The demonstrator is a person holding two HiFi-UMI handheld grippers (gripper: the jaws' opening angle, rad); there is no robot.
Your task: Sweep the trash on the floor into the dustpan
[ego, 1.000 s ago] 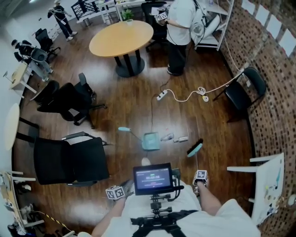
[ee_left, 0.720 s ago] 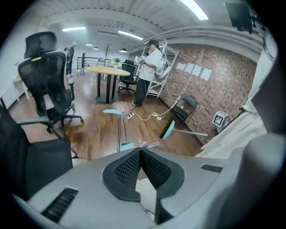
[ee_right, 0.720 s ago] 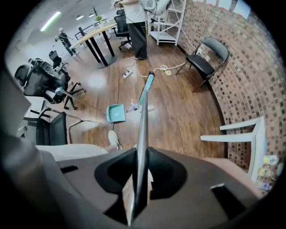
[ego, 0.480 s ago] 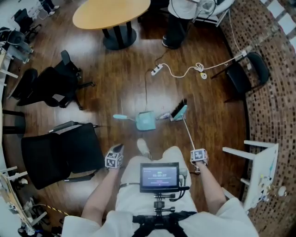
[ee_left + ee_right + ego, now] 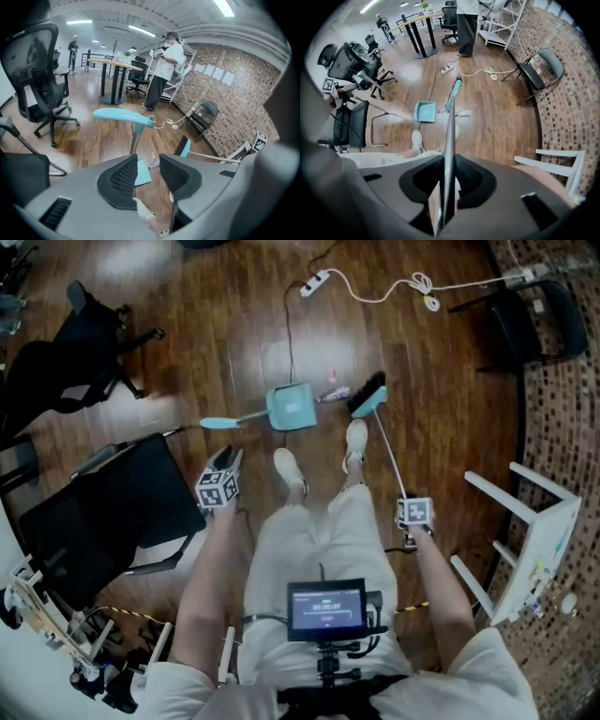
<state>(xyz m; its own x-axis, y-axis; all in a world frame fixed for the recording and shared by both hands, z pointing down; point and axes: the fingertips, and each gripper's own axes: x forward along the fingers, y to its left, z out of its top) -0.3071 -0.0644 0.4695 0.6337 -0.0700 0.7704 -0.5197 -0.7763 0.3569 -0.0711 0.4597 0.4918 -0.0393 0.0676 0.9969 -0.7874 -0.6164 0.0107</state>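
Note:
A teal dustpan (image 5: 291,407) lies on the wood floor with its long handle (image 5: 220,423) pointing left. Small trash (image 5: 336,395) sits between it and the teal broom head (image 5: 368,395). My right gripper (image 5: 414,514) is shut on the broom's thin metal handle (image 5: 449,140), which runs down to the broom head (image 5: 455,93) beside the dustpan (image 5: 425,111). My left gripper (image 5: 225,465) hovers just short of the dustpan handle (image 5: 123,116). Its jaws (image 5: 147,161) are opening, with nothing between them.
Black office chairs (image 5: 94,521) stand to the left and a white stool (image 5: 525,531) to the right. A power strip with a white cable (image 5: 314,282) lies beyond the dustpan. The person's shoes (image 5: 291,470) stand just behind the dustpan. A brick wall (image 5: 562,427) bounds the right side.
The head view has tilted down towards the legs. The broom head came from the right to rest beside the dustpan. My left gripper moved forward and down towards the dustpan handle.

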